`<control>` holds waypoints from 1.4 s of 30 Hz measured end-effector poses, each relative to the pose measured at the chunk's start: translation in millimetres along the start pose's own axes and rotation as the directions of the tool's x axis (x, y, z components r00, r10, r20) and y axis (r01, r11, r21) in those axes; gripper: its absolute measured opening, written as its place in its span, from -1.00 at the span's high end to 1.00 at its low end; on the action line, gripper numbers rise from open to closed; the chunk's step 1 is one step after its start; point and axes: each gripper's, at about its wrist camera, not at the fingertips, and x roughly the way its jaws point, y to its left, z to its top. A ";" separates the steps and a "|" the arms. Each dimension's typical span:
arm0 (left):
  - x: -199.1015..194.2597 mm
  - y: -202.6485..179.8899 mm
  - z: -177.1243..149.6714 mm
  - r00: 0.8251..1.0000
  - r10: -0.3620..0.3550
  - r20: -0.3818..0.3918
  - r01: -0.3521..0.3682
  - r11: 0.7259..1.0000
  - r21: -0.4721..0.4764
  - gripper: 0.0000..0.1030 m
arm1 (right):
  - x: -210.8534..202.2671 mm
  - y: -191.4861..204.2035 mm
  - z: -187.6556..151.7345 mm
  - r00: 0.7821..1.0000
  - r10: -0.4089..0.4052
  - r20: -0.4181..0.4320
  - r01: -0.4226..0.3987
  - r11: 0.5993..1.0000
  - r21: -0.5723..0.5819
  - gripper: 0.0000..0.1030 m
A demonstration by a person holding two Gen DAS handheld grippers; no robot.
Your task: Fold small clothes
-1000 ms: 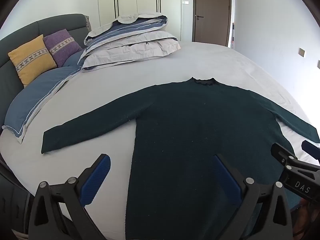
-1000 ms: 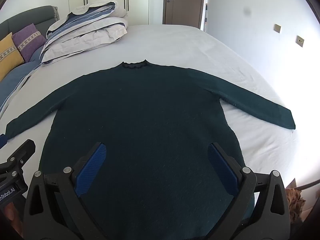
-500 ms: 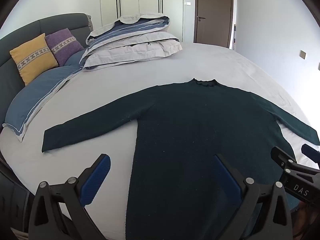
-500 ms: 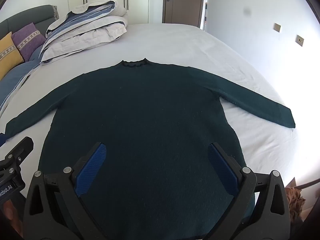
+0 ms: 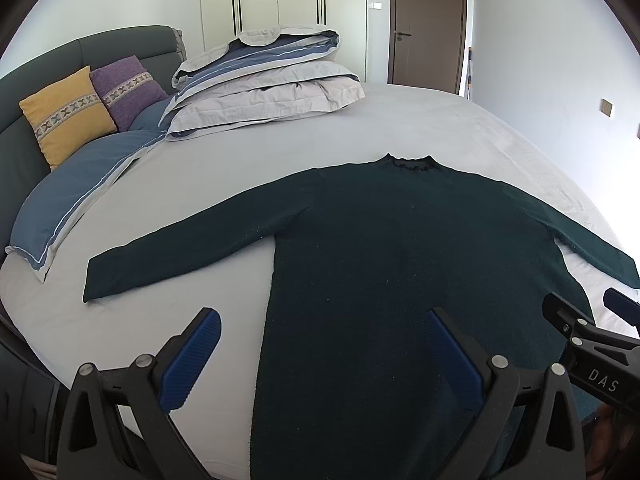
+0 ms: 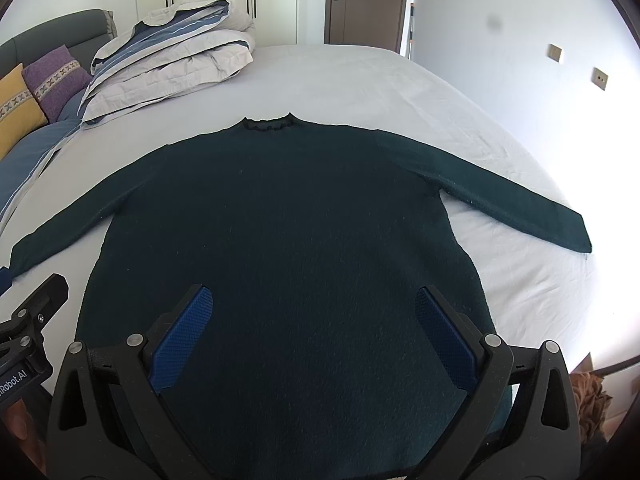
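A dark green sweater [image 6: 280,220] lies flat on the bed [image 6: 400,92], sleeves stretched out, collar far. Left tongs [image 5: 324,344] and right tongs [image 6: 312,320] hover spread above its hem, pinching nothing. Folded bedding [image 5: 264,76] sits beyond.

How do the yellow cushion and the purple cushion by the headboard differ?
The yellow cushion is mustard and sits nearer the bed's edge; the purple cushion is violet and sits beside the folded duvet. The yellow one partly overlaps the purple one. Both lean on the headboard and carry a cross-stitch band.
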 end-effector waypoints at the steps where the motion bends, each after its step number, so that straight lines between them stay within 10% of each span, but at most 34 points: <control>1: 0.0 0.0 0.0 1.000 -0.001 0.000 0.001 1.000 0.000 -1.00 | -0.1 -0.1 0.5 1.000 0.000 -0.001 0.000 1.000 0.000 -0.99; 42: 2.5 -3.8 -9.0 1.000 0.004 0.000 -0.004 1.000 -0.001 -1.00 | 1.7 1.3 -0.5 1.000 0.002 -0.014 -0.002 1.000 -0.006 -0.99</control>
